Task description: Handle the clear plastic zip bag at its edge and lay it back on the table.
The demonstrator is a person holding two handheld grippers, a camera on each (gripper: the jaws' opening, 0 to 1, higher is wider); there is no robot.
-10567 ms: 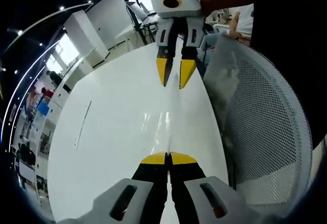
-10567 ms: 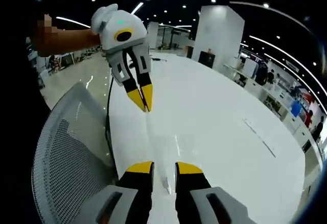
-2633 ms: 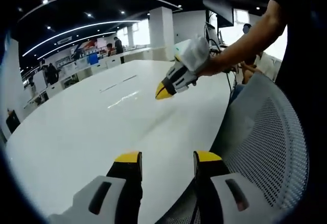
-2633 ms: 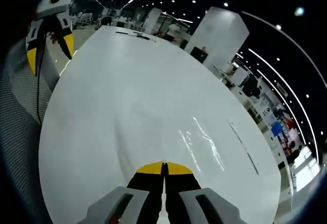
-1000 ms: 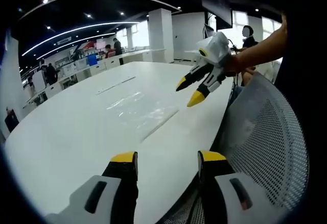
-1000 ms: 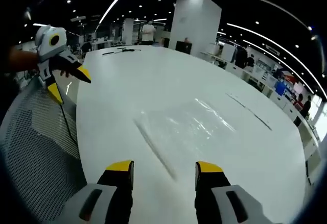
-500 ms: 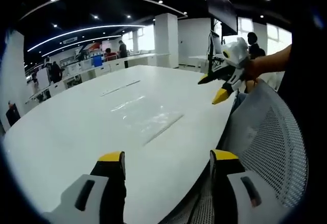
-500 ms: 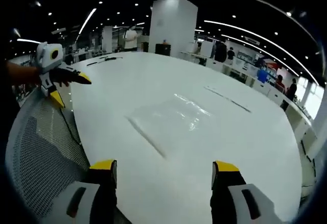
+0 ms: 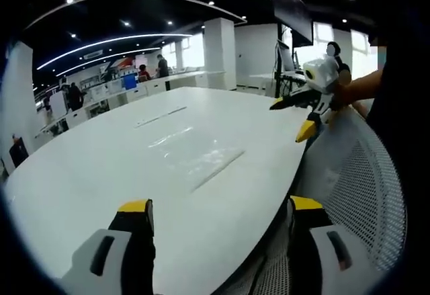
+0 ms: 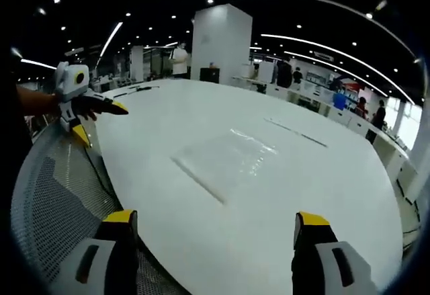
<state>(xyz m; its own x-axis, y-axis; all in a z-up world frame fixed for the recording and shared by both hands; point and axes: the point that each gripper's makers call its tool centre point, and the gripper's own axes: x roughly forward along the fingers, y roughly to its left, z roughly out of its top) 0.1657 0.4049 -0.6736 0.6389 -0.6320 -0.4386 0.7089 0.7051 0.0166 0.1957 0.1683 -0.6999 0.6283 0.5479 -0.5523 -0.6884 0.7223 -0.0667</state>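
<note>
The clear plastic zip bag [image 10: 225,159] lies flat on the wide white oval table [image 10: 336,194], well apart from both tools. The left gripper [image 9: 215,207] and right gripper [image 10: 213,222] are both spread wide, released and holding nothing. The laying-down looks done; to finish well, I judge both should draw away high, clear of the bag's near edge

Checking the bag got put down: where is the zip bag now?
The clear zip bag lies flat on the white table, ahead of the open right gripper and apart from both grippers.
</note>
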